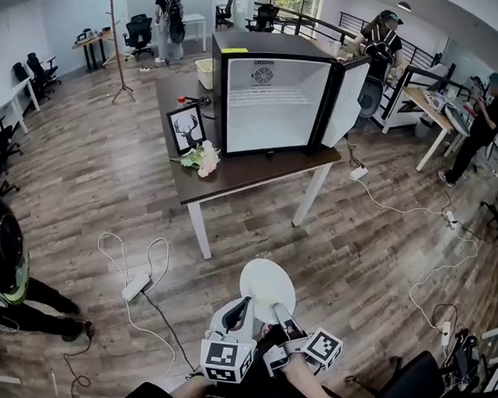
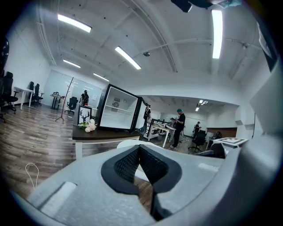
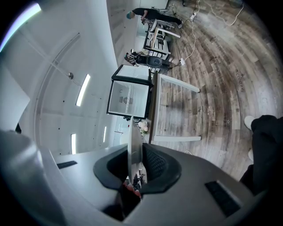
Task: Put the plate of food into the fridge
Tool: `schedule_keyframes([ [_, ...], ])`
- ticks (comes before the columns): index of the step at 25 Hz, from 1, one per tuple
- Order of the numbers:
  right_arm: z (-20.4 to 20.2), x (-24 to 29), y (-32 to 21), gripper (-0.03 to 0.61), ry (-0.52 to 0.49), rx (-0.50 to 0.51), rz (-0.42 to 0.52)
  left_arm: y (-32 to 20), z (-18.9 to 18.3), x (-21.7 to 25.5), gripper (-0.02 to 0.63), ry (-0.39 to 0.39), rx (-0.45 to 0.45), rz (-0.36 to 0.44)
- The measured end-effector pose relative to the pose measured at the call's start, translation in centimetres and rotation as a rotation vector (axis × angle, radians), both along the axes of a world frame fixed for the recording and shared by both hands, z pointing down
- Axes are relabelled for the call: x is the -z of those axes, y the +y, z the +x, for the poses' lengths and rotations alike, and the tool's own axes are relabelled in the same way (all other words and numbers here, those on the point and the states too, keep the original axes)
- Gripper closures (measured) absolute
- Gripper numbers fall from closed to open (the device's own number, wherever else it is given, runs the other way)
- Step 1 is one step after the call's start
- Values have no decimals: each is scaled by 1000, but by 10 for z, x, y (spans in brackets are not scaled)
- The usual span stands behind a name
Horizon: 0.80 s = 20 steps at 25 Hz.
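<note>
Wood-plank floor (image 1: 107,185) lies below my white round plate (image 1: 267,289), its rim clamped between my right gripper's (image 1: 282,312) jaws for a level carry. My left gripper (image 1: 240,309) is closed and empty just beside it. Well ahead, the black mini fridge (image 1: 277,90) waits with its door open on the dark table (image 1: 233,176).

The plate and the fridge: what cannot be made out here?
- Food on the plate: head view shows it small, plain white; right gripper view, edge-on.
- Left gripper view: the left gripper itself hides most of the plate.
- Fridge interior: too small for detail in any view.
</note>
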State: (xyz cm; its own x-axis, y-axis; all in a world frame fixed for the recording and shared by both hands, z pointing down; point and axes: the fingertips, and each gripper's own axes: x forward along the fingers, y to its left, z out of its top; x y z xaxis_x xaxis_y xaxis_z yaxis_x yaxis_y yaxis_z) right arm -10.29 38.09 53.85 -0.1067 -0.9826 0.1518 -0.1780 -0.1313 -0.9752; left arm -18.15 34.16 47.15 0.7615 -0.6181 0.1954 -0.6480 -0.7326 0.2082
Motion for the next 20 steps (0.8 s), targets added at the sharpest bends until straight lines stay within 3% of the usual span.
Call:
schedule_keyframes([
  [8, 14, -9, -18, 523, -19, -14, 12, -20, 8, -13, 606, -15, 14, -6],
  [20, 66, -15, -86, 520, -61, 22, 4, -78, 55, -12, 606, -38, 58, -6],
])
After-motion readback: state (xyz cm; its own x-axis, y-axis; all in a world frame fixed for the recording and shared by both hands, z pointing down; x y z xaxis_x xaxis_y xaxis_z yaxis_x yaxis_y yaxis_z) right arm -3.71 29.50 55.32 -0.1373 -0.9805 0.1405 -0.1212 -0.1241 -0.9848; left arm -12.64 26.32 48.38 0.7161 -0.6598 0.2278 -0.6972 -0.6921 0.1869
